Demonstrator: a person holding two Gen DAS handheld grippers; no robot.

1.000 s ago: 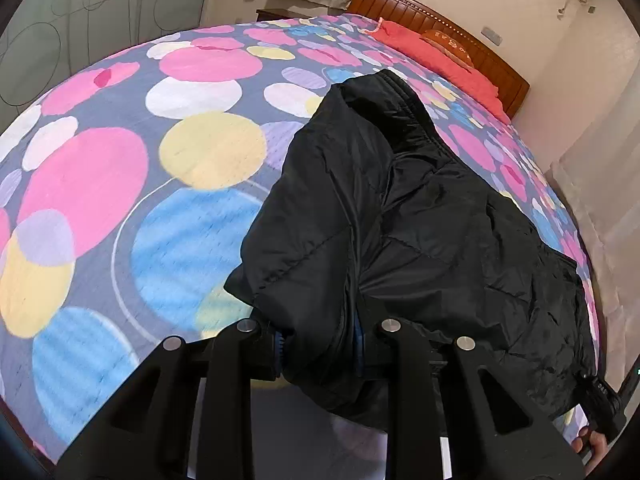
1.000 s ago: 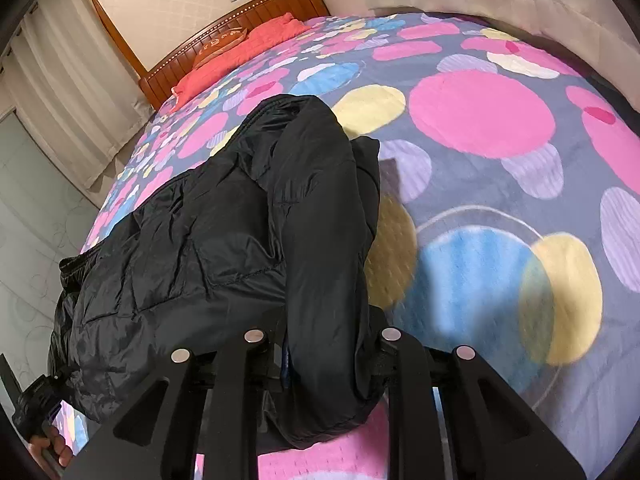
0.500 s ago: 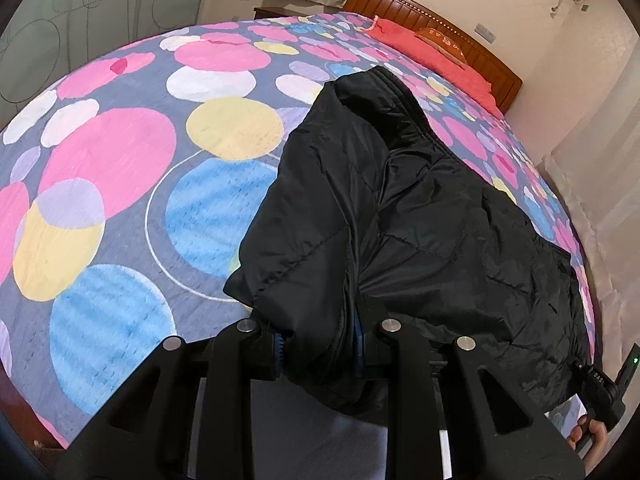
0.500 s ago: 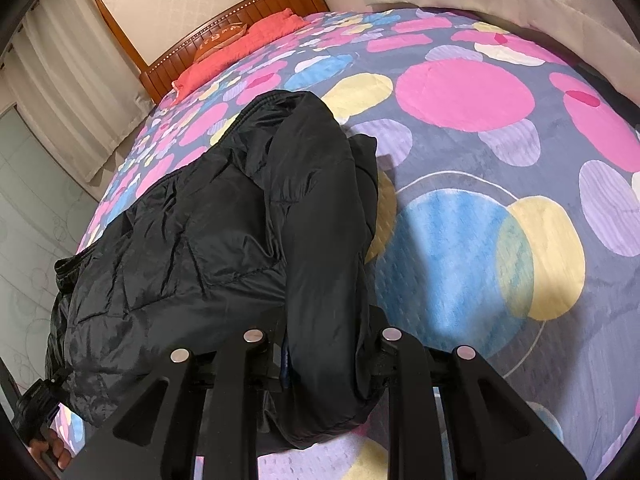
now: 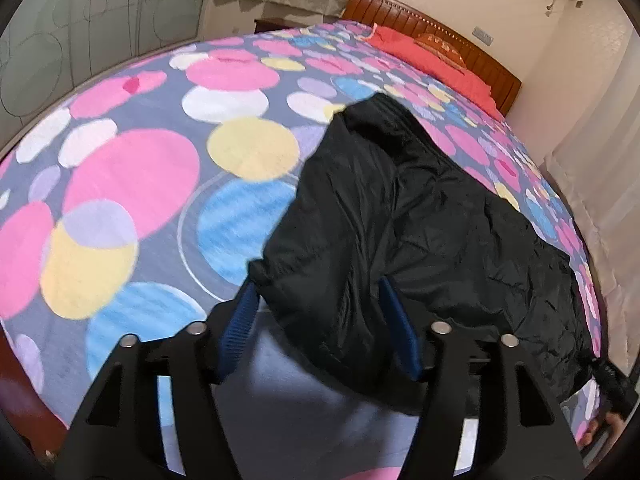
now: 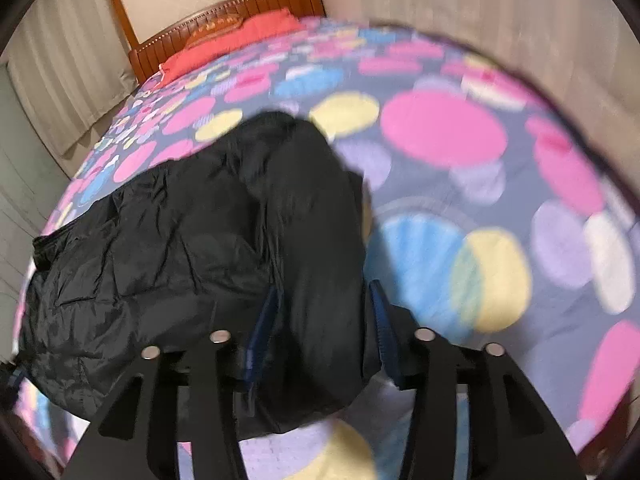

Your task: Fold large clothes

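The bed (image 5: 132,168), spread with a grey cover of pink, blue, yellow and lilac circles, fills both views, with a wooden headboard (image 5: 436,56) and a red pillow (image 5: 424,52) at its far end. On it lies the task's thing, a black padded jacket (image 5: 440,232), stretched across the foot half of the bed, already doubled lengthways with a sleeve or side panel laid over the body; its puffy near edge bulges toward both cameras. A moment ago each gripper was clamped on that near edge; now both have let go. The left gripper (image 5: 320,320) has its blue-padded fingers (image 5: 240,316) spread wide apart, the jacket's corner sitting loosely between them and no longer pinched. The right gripper (image 6: 326,326) is likewise released, its fingers (image 6: 264,328) parted on either side of the folded edge; that view is smeared with motion blur, so whether a pad brushes the cloth cannot be told. At the lower right of the left wrist view a bare hand (image 5: 600,434) shows, on the handle of the other gripper. The release suggests this fold has been laid down and judged settled. The jacket looks slippery and springy, so the fold may puff open once free. The likely next move is a regrasp at one end to fold the long strip crosswise.
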